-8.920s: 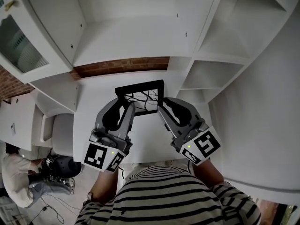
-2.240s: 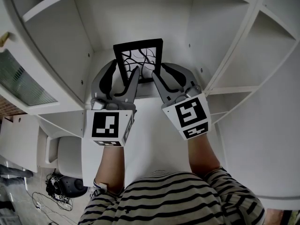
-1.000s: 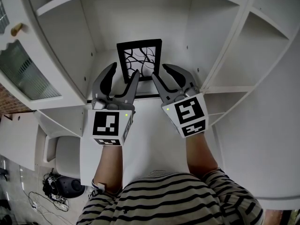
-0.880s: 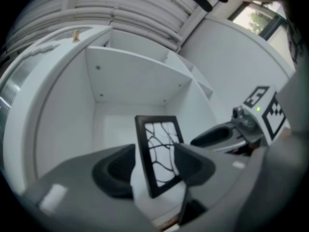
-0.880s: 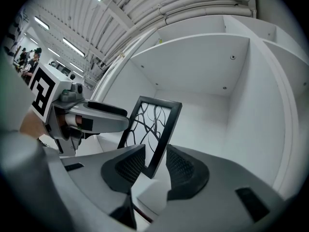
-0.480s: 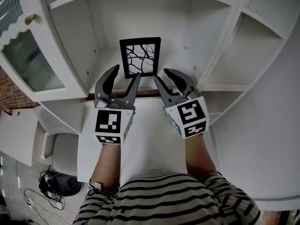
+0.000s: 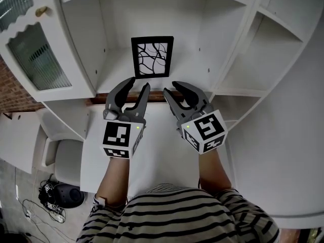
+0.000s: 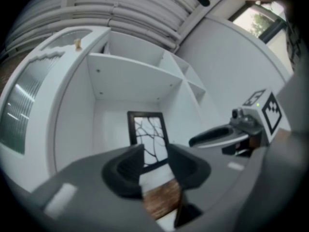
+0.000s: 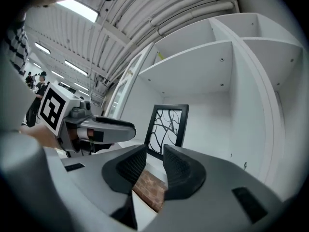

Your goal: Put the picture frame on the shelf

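Note:
The black picture frame (image 7: 152, 57) with a branch drawing stands upright at the back of the white shelf compartment (image 7: 114, 75), free of both grippers. My left gripper (image 7: 140, 85) is just in front of the shelf edge, below and left of the frame. Its jaws are closing with nothing between them. My right gripper (image 7: 171, 88) is beside it, below and right of the frame, with a narrow empty gap. In the left gripper view the frame (image 8: 147, 137) shows beyond my left gripper (image 8: 155, 154). The right gripper view shows the frame (image 9: 169, 125) past my right gripper (image 9: 155, 157).
A glass-paned cabinet door (image 7: 35, 54) with a small knob stands open on the left. More white shelf compartments (image 7: 253, 59) lie to the right. A brick strip (image 7: 152, 99) runs under the shelf edge, with a white table (image 7: 157, 151) below the grippers. A chair (image 7: 63, 161) sits lower left.
Both grippers have drawn back from the frame toward me and their jaws have narrowed. The frame stays standing on the shelf.

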Motion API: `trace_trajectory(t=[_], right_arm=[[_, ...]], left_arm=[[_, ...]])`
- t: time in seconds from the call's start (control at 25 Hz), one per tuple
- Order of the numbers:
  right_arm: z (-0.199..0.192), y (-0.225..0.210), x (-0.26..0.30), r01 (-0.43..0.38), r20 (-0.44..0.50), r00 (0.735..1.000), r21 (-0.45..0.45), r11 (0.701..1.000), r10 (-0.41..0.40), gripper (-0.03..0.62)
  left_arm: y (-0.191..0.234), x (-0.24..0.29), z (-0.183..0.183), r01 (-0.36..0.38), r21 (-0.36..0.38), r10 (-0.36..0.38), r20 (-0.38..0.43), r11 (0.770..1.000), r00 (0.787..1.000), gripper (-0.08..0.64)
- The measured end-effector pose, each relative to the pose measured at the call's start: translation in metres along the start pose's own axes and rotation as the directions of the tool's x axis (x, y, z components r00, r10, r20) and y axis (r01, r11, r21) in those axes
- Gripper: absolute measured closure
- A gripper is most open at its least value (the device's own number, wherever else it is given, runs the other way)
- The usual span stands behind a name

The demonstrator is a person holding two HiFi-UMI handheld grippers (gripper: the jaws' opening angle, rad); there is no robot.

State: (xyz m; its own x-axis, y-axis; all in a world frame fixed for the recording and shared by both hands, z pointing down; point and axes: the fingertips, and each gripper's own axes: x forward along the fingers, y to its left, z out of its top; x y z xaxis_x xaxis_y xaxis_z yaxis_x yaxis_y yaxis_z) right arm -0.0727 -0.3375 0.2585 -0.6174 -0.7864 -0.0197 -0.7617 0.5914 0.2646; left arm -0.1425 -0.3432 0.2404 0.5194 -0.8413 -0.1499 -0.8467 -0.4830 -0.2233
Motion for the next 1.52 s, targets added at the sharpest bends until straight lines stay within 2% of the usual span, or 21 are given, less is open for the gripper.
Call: trace_trajectory(t=[0.2, 0.4, 0.88, 1.24, 1.52], right_arm=[[0.001, 0.005, -0.014, -0.045, 0.079, 0.996, 0.089, 0.995, 0.038, 0.523], [-0.008, 0.007, -0.028, -0.078, 0.106, 0.993, 0.167, 0.983, 0.061, 0.54], [-0.052, 0.026, -0.059, -0.145, 0.136, 0.984, 0.277, 0.95, 0.111, 0.555], [-0.088, 0.035, -0.091, -0.152, 0.084, 0.988, 0.319, 0.936, 0.132, 0.565], [-0.12, 0.05, -0.116, -0.189, 0.063, 0.982, 0.359, 0.914, 0.178, 0.572]], left_arm=[[-0.011, -0.009, -0.002, 0.018, 0.0, -0.018, 0.023, 1.0, 1.0, 0.457], [-0.025, -0.017, -0.008, 0.041, -0.028, -0.04, 0.027, 0.999, 0.999, 0.506], [-0.061, -0.034, -0.041, 0.084, -0.131, -0.082, 0.026, 0.988, 0.996, 0.531], [-0.102, -0.054, -0.078, 0.112, -0.234, -0.116, -0.002, 0.966, 0.993, 0.531], [-0.146, -0.07, -0.106, 0.163, -0.359, -0.169, 0.015, 0.919, 0.985, 0.531]])
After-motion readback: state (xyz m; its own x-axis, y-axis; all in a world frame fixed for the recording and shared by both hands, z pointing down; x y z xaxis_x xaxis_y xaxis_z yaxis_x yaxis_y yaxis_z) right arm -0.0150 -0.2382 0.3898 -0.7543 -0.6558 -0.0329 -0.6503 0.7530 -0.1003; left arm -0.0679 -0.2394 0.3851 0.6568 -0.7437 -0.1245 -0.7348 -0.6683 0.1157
